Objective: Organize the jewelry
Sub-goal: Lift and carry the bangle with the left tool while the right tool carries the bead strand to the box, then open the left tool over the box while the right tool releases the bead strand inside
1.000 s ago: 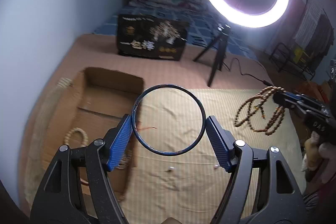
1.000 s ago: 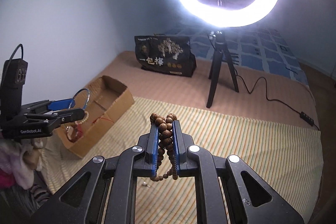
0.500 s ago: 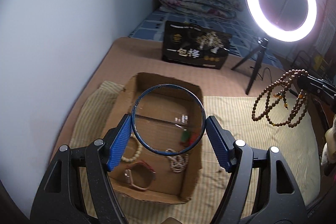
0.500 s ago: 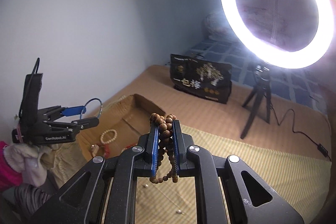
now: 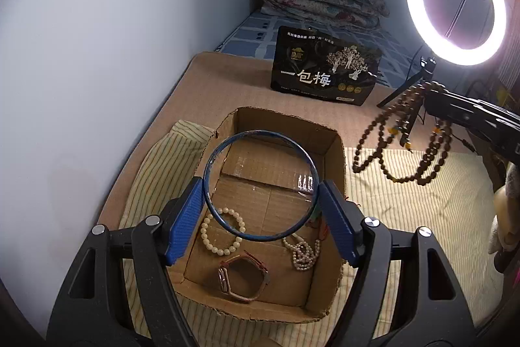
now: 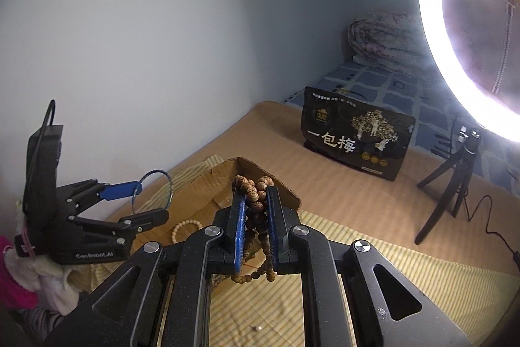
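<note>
We read three large white Chinese characters, "一包梅", on the black glossy gift bag with golden trees (image 5: pixel 325 69); its smaller print stays illegible to us. On the black plastic left gripper (image 6: pixel 152 195) we read pale lettering, "GenRoboLAI".

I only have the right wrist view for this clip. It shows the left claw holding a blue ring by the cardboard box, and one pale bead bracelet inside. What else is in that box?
Observer: The left wrist view shows a watch with a reddish strap lying in the cardboard box, near its front wall.
Operator: Anything more?
Observer: A pearl-like string lies bunched to the right of the watch.
Operator: Do my wooden beads hang over the box?
Observer: In that view the wooden beads dangle in loops from the right claw, to the right of the box, in front of the striped cloth.
</note>
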A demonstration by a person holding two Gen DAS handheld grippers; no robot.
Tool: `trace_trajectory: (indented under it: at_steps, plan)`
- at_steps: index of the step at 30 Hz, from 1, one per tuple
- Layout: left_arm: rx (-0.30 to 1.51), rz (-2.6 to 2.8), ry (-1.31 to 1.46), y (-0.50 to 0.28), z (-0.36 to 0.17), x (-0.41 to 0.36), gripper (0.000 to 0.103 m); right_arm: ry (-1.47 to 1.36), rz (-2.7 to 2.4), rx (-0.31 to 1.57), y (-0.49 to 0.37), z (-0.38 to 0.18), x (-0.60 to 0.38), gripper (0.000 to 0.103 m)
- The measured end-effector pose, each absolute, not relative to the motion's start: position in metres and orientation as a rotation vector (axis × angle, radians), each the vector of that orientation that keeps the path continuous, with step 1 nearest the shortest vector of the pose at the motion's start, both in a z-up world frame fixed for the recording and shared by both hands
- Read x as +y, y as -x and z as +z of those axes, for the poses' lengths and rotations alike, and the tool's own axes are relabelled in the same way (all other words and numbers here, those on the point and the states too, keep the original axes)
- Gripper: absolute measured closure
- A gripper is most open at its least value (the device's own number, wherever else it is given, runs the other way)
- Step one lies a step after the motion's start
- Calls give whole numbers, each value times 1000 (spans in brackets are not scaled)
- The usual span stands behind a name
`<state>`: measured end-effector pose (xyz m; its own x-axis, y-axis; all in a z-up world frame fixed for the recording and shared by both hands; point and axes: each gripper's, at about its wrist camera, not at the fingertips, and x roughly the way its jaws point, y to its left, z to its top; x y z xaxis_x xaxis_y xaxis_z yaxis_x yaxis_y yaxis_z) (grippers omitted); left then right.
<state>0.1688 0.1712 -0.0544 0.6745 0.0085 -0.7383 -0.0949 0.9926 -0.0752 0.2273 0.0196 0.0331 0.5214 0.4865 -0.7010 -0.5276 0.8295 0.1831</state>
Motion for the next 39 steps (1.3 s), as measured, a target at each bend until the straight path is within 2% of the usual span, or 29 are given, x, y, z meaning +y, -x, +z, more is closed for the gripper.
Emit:
trace_trajectory:
  at_steps: [25, 39]
  plan:
    - [883, 72, 114, -188, -92, 185, 30, 51, 633, 918, -261, -29, 77, 92]
    - [892, 83, 114, -187, -94, 188, 29, 65, 636, 948, -265, -39, 83, 91]
